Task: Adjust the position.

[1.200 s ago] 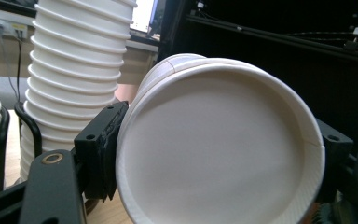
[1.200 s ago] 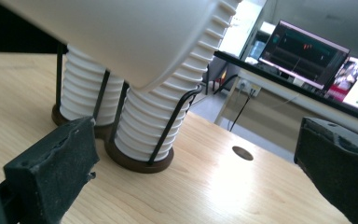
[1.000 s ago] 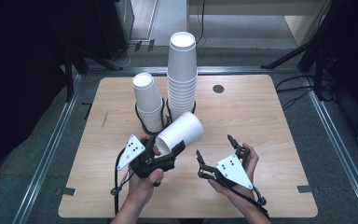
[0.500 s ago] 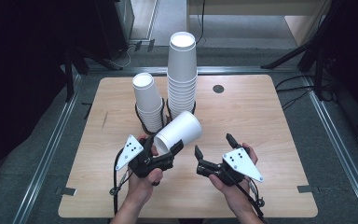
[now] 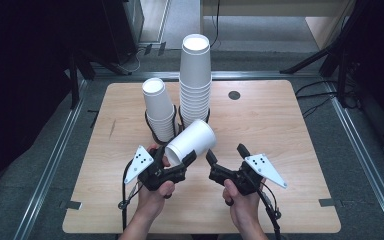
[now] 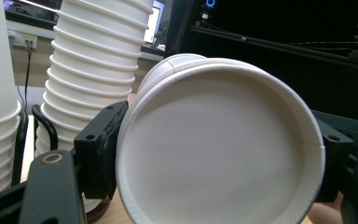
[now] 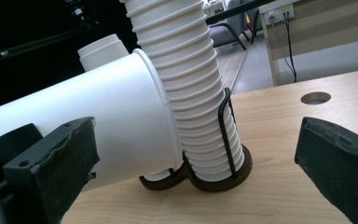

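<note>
My left gripper (image 5: 177,159) is shut on a white paper cup (image 5: 192,141), held tilted above the table near the front middle. In the left gripper view the cup (image 6: 219,149) sits between the two jaws with a round end facing the camera. My right gripper (image 5: 225,152) is open just right of the cup, jaws pointing up and left toward it, holding nothing. In the right gripper view the held cup (image 7: 98,126) lies across the left, in front of the tall stack (image 7: 186,84). My right gripper (image 7: 196,172) has its jaws wide apart.
A tall stack of white cups (image 5: 196,80) and a shorter stack (image 5: 159,107) stand in a black wire holder (image 5: 152,127) just behind the held cup. A round hole (image 5: 234,95) is in the wooden table (image 5: 280,130) at the back right. Metal rails flank the table.
The right gripper has turned and shifted slightly, its jaws now nearer the cup and its grey plate farther right. The left gripper and the cup have hardly moved.
</note>
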Demonstrator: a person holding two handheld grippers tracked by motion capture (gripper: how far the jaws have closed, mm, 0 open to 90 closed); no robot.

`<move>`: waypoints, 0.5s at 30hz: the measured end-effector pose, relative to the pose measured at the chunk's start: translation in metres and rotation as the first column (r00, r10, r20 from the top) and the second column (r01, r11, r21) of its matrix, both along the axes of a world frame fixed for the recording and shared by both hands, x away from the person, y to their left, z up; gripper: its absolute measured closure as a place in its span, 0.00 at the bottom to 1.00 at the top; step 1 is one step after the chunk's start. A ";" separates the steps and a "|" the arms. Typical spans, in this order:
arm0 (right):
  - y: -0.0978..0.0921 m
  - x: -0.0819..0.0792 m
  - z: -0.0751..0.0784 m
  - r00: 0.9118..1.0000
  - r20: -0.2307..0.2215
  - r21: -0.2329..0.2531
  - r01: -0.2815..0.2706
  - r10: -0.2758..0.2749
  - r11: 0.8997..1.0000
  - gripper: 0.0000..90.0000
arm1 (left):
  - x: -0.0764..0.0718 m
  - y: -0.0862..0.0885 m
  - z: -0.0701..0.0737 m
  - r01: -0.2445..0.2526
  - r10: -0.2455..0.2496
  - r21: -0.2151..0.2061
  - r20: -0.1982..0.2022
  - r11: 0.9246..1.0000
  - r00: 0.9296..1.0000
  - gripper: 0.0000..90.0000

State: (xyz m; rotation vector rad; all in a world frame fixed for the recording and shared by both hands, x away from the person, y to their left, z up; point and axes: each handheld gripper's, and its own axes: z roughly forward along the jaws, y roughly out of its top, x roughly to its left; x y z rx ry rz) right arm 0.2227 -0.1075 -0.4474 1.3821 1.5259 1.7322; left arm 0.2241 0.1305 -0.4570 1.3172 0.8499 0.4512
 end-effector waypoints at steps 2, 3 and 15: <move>0.001 0.001 -0.001 1.000 -0.016 0.019 0.005 -0.005 1.000 0.00 | 0.000 0.000 -0.001 -0.002 0.002 -0.002 -0.002 1.000 1.000 0.25; 0.001 0.002 -0.001 1.000 -0.027 0.037 0.002 -0.001 0.999 0.00 | 0.001 0.000 -0.002 -0.004 0.004 -0.002 -0.003 1.000 1.000 0.25; 0.001 0.009 -0.002 0.986 -0.164 0.256 0.026 0.017 0.966 0.00 | 0.000 -0.004 -0.004 0.004 -0.004 -0.011 0.006 1.000 1.000 0.25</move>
